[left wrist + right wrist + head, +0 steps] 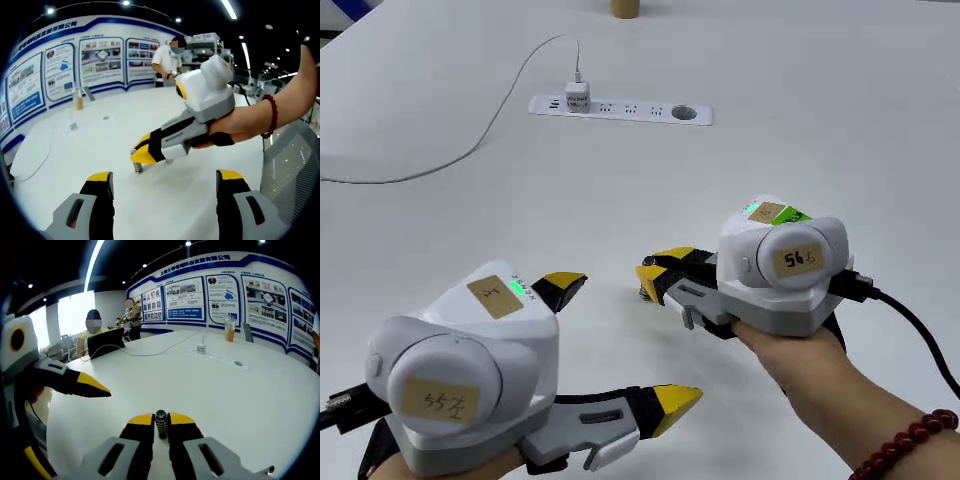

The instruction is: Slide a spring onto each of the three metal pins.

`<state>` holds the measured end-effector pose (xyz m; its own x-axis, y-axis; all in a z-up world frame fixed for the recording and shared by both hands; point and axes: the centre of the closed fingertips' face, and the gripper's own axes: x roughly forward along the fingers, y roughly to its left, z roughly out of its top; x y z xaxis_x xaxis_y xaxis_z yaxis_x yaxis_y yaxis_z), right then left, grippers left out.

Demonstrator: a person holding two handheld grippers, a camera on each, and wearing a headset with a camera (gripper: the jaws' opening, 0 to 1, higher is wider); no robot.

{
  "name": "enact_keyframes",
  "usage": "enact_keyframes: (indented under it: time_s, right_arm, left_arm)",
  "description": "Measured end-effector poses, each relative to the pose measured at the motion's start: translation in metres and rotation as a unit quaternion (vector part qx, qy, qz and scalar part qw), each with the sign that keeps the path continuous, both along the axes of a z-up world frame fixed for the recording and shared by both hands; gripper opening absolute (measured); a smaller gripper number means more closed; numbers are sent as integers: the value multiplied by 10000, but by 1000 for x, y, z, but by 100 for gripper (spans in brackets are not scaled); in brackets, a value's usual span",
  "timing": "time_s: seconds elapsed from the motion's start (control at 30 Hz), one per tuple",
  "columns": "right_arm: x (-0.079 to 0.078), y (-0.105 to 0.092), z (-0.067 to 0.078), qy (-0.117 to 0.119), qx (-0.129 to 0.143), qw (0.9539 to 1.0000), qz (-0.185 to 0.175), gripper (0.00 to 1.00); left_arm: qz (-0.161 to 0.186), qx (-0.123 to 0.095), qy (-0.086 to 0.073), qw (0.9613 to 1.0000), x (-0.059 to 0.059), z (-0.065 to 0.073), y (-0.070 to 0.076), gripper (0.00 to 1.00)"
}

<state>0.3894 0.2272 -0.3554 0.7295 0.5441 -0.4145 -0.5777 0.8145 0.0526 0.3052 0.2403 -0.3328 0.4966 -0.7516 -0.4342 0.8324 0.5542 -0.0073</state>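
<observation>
— White tabletop entered as the work surface. What is recorded at its left?

— The left gripper is seen low at the left of the head view, held in a hand. Its yellow-tipped jaws are spread wide and nothing is held between them; the same wide gap is seen in the left gripper view.

— And toward the middle?

— At the far side, a white power strip is logged lying flat, with a white charger plugged in at its left end and a pale cord led off to the left. Nearer, a spring is noted upright, pinched between the yellow tips of the right gripper, whose jaws are drawn together on it. In the left gripper view the spring is seen hanging below those tips, low over the table; whether its lower end touches the surface cannot be told.

— And the right?

— The right gripper's white body is gripped by a hand. A red bead bracelet is worn at the wrist, and a black cable is run from the body off the right edge.
</observation>
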Motion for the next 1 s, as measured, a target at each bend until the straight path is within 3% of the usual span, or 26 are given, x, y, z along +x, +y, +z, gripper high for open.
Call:
enact_keyframes:
  time_s: [0.33, 0.7, 1.0]
  right_arm:
    - [-1, 0, 0, 38, 42, 10000, -16, 12]
    - [-7, -3, 12, 21, 113, 9999, -46, 21]
    - [-12, -12, 33, -107, 244, 9995, -177, 28]
  left_arm:
    - [38, 24, 6, 10000, 1, -1, 2, 85]
    - [34, 63, -27, 10000, 2, -1, 2, 83]
    - [26, 99, -52, 9999, 2, 1, -1, 81]
